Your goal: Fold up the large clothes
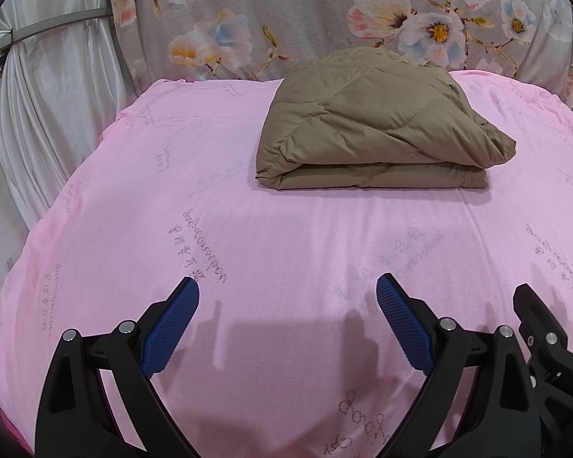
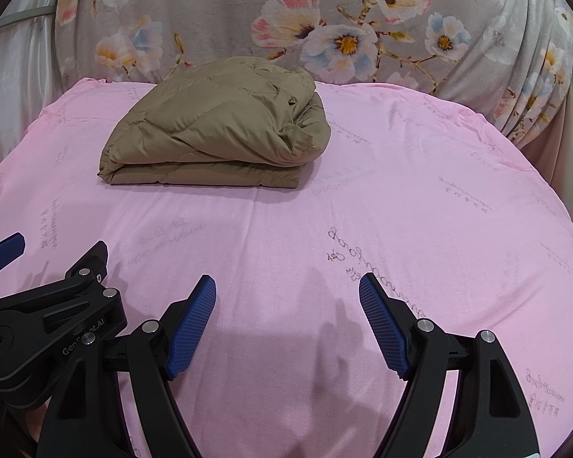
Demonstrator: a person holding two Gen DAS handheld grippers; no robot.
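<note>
A padded olive-brown garment (image 1: 378,126) is seen folded into a thick, roughly rectangular bundle of stacked layers, lying on a pink sheet (image 1: 271,229) that is printed with faint grey script. The bundle is placed toward the far part of the sheet, near a grey floral fabric (image 1: 286,11) that is hung behind it. In the left wrist view it is found right of centre; in the right wrist view the same bundle (image 2: 217,129) is found left of centre, with its bunched, rumpled end turned to the right. A neat folded edge is presented toward both cameras.

The left tool (image 1: 288,290) is held low over the near part of the sheet, its blue ribbed pads (image 1: 172,328) spread wide apart, and nothing is held between them. The right tool (image 2: 288,286) is likewise spread wide with nothing gripped, its blue pads (image 2: 193,328) poised over bare pink sheet (image 2: 401,191). Both tools are kept well apart from the garment. They are held close side by side: part of the right tool is seen at the right edge of the left wrist view, and the left tool (image 2: 49,263) is seen at the left edge of the right wrist view.

White draped cloth (image 1: 53,107) is seen at the far left, beside the floral fabric (image 2: 217,4)
</note>
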